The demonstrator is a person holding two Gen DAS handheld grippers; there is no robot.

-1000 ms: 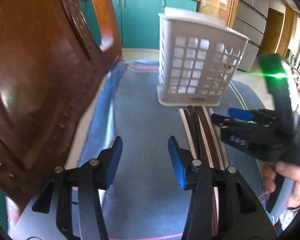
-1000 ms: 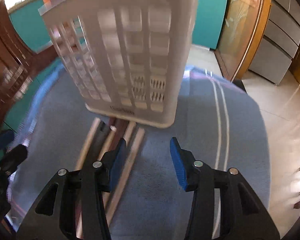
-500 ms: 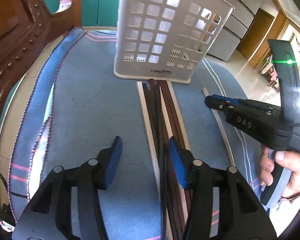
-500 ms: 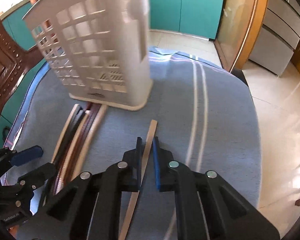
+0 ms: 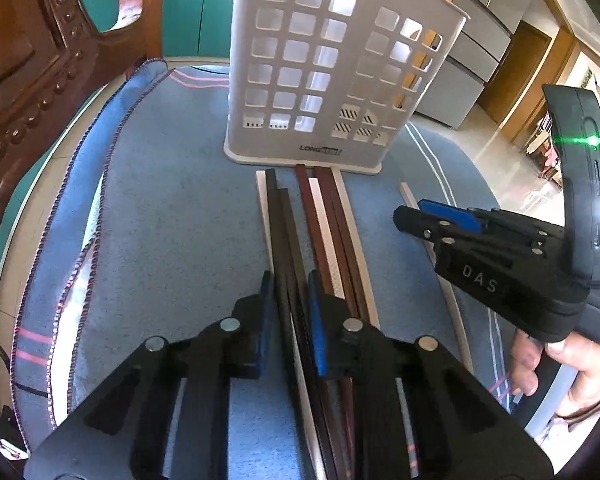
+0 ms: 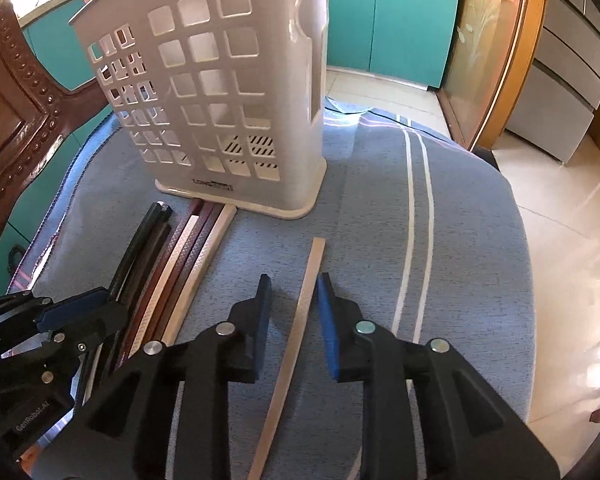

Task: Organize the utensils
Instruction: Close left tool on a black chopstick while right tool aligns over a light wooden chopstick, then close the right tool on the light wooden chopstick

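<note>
The left gripper (image 5: 288,312) is closing on two dark chopsticks (image 5: 286,248) in the bundle (image 5: 320,240), while the right gripper (image 6: 292,312) is opening, pads off the single pale chopstick (image 6: 300,320) between them. Nothing appears to be in the one white holder (image 6: 220,92) yet, so sorting has barely begun: about eight sticks lie bundled before it, one apart on the blue cloth (image 6: 460,260).

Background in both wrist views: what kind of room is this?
Most likely a home kitchen or dining area: teal cabinets along the wall, a steel fridge, a carved wooden chair, and a cloth-covered table bearing a white utensil holder.
</note>
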